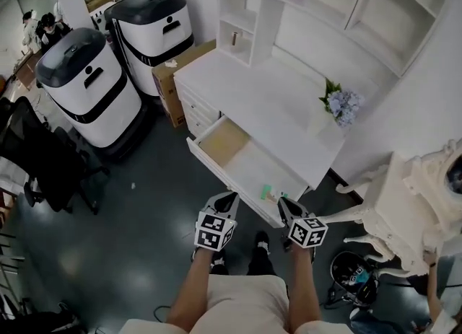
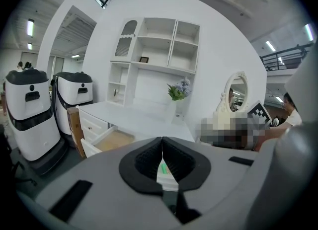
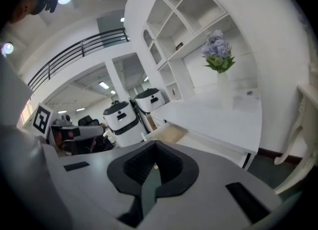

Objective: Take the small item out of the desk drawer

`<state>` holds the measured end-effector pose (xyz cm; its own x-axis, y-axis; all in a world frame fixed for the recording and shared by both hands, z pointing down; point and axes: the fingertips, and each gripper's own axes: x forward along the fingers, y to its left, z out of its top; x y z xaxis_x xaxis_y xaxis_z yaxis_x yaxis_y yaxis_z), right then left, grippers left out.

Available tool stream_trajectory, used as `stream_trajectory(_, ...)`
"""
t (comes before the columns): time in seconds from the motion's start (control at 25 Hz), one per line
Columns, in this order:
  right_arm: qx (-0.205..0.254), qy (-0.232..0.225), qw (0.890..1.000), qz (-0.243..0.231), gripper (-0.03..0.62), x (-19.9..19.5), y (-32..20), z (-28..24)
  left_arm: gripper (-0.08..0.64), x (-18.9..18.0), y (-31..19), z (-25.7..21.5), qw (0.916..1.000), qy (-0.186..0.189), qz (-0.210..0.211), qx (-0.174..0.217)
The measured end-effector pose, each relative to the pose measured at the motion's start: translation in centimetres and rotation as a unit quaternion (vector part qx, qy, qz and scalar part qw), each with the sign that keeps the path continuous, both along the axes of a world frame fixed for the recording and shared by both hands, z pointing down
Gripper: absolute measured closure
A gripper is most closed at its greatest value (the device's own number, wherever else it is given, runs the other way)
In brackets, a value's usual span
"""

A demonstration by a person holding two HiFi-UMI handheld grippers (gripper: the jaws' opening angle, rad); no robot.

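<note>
A white desk (image 1: 274, 98) has one drawer (image 1: 229, 142) pulled out toward me, its wooden bottom showing. A small green item (image 1: 265, 192) lies in the drawer's near right end. My left gripper (image 1: 225, 198) hovers at the drawer's front edge, just left of the item, jaws shut and empty. My right gripper (image 1: 284, 203) is close to the item's right side, also shut with nothing in it. In the left gripper view the green item (image 2: 162, 167) shows low between the closed pads of the left gripper (image 2: 162, 140). The right gripper (image 3: 155, 145) points past the drawer (image 3: 171, 133).
Two white-and-black machines (image 1: 86, 84) (image 1: 151, 26) and a cardboard box (image 1: 177, 73) stand left of the desk. A flower vase (image 1: 339, 105) sits on the desktop. Ornate white furniture (image 1: 411, 210) and a helmet (image 1: 354, 271) are at right, a black chair (image 1: 36, 152) at left.
</note>
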<state>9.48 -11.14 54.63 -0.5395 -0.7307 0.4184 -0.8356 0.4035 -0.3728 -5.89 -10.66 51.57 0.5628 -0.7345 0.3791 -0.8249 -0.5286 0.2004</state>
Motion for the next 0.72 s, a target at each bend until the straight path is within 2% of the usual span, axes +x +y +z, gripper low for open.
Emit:
stream_trajectory(0.12, -0.016, 0.065, 0.996, -0.054, 0.568, -0.1, -1.2, 1.4, 0.543, 0.4, -0.7, -0.3, 1.0000, -0.004, -0.008, -0.003)
stream_trajectory(0.28, -0.017, 0.135, 0.983, -0.125, 0.568, -0.4, -2.8, 3.0, 0.543, 0.8, -1.6, -0.2, 0.9998, -0.010, -0.019, -0.004)
stream_trajectory(0.4, -0.012, 0.161, 0.971, -0.175, 0.568, -0.5, -4.0, 4.3, 0.543, 1.5, -2.4, 0.3, 0.9994, -0.011, -0.032, -0.007)
stream_trajectory(0.56, -0.030, 0.180, 0.958, -0.220, 0.568, 0.5, -4.6, 7.0, 0.543, 3.4, -3.1, 1.3, 0.9990, -0.018, -0.039, -0.015)
stream_trajectory(0.72, -0.047, 0.213, 0.937, -0.272, 0.568, 1.7, -4.6, 9.9, 0.543, 5.5, -3.5, 2.4, 0.9986, -0.027, -0.042, -0.021)
